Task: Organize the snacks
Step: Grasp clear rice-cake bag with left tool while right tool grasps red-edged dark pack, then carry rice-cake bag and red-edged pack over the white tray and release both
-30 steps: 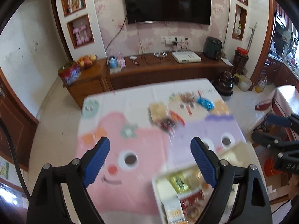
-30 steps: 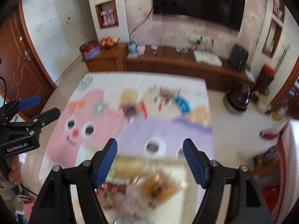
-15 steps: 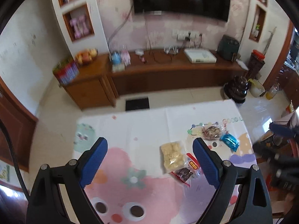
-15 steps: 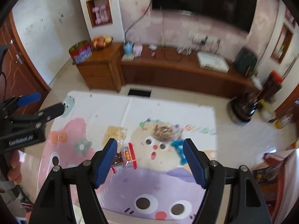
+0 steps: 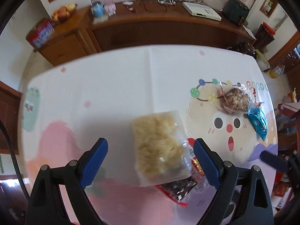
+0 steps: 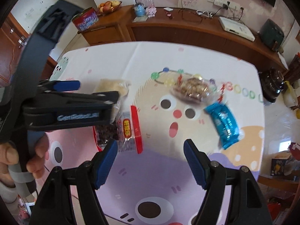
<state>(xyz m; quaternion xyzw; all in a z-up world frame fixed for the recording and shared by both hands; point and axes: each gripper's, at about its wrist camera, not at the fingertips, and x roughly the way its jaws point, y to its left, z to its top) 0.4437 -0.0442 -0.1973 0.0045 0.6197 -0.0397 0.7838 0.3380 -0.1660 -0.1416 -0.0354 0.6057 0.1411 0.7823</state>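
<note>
We see the clear packet of pale crumbly snack (image 5: 159, 148) lying flat on the cartoon tablecloth (image 5: 116, 86), directly between the two blue pads of the left gripper (image 5: 151, 163), whose jaws stand spread wide with neither pad touching the packet. Its lower right corner overlaps a red-edged packet of dark dried fruit (image 5: 180, 189), which pokes out just below and toward the right pad.

From the right wrist view, that same red-edged packet (image 6: 129, 129) sits just ahead of and beside the left pad of the right gripper (image 6: 151, 161), whose jaws are also apart with only bare cloth between them. Ahead and to the right of this gripper lies a blue foil packet (image 6: 224, 123), and beyond it a clear bag of brown nutty pieces (image 6: 193, 90), the two close together; both appear blurred.

The left gripper's black body (image 6: 71, 110) crosses the left side of the right view, held by a hand (image 6: 20, 159), and covers part of the pale packet.

Beyond the table's far edge runs a long wooden sideboard (image 5: 168, 24), well apart from both tools.
</note>
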